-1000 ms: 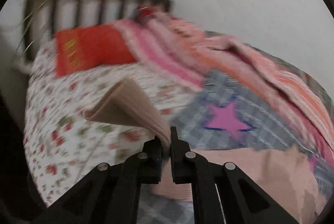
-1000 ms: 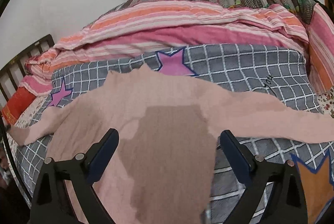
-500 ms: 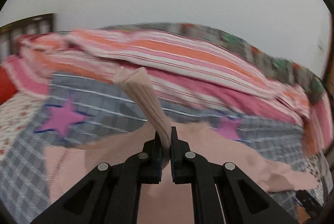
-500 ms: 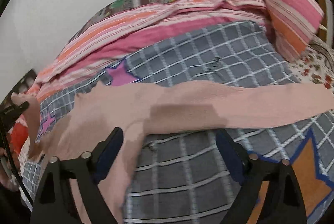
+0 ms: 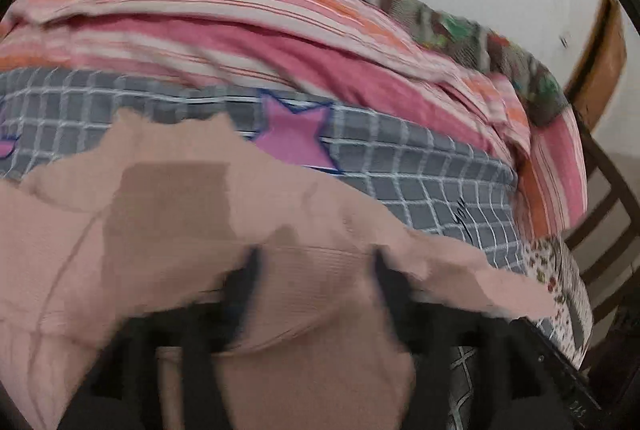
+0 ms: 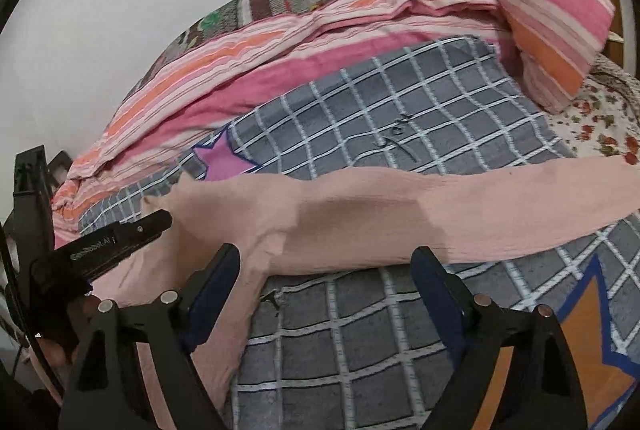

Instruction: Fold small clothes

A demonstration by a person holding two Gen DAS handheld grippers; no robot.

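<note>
A pale pink long-sleeved top [image 5: 168,213] lies spread on a grey checked blanket [image 5: 420,169]. My left gripper [image 5: 316,266] hovers blurred just over the top's body. Its jaws are opening, and the folded-over ribbed sleeve end [image 5: 320,294] lies loose between them with neither pad pressing it. In the right wrist view the pink top [image 6: 360,222] stretches its other sleeve [image 6: 540,197] out to the right. My right gripper [image 6: 324,270] stands open above the blanket just below that sleeve, with its left finger over the top's side edge. The left tool's black finger [image 6: 136,228] shows at the left.
A bunched pink and orange striped quilt [image 6: 280,61] and a floral cover pile up along the wall behind the blanket. A floral bedsheet [image 6: 600,125] shows at the right, with the wooden bed frame [image 5: 600,69] beyond it. An orange star patch [image 6: 580,330] marks the blanket near my right fingers.
The left gripper swept rightward from the head of the bed, carrying the sleeve over the top's body, then its jaws parted and let the sleeve go. The right gripper turned towards the other sleeve, still open.
</note>
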